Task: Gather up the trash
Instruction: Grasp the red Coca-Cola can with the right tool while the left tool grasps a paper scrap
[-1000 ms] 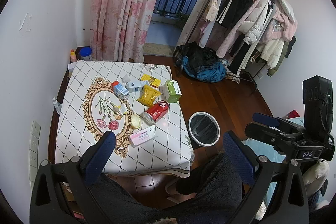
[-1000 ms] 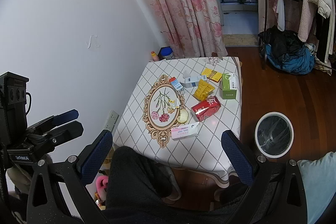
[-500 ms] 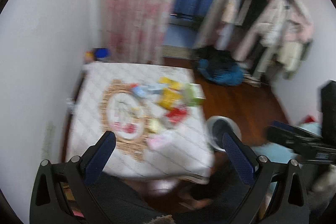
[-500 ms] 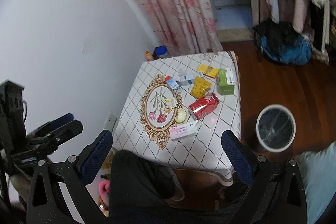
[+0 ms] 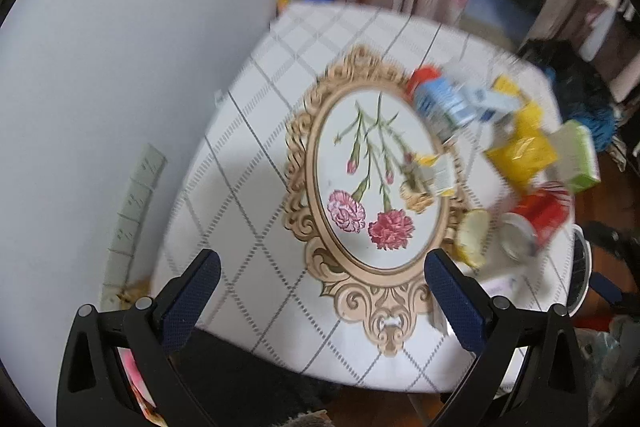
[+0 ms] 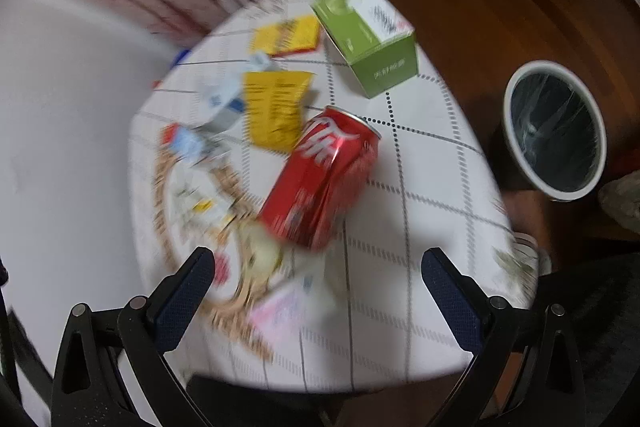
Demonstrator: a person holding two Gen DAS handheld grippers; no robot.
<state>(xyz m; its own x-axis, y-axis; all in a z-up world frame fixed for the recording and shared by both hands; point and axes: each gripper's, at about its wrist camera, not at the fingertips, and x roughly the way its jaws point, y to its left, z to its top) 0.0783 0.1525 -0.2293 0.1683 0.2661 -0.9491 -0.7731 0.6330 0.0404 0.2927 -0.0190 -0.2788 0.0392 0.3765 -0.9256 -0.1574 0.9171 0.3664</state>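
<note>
In the left wrist view the left tool hangs spread wide with nothing between its jaws, low in the frame over the near edge of the surface, above the printed flower oval rather than any litter. The trash sits to the right of that oval: a blue-and-white carton, a yellow packet, a green box.

In the right wrist view the right tool is likewise spread and empty, and the red soda can lies on its side mid-frame just beyond its tips, probably its target, though blur softens everything. The bin stands on the floor at right, beside the surface for easy dropping.
</note>
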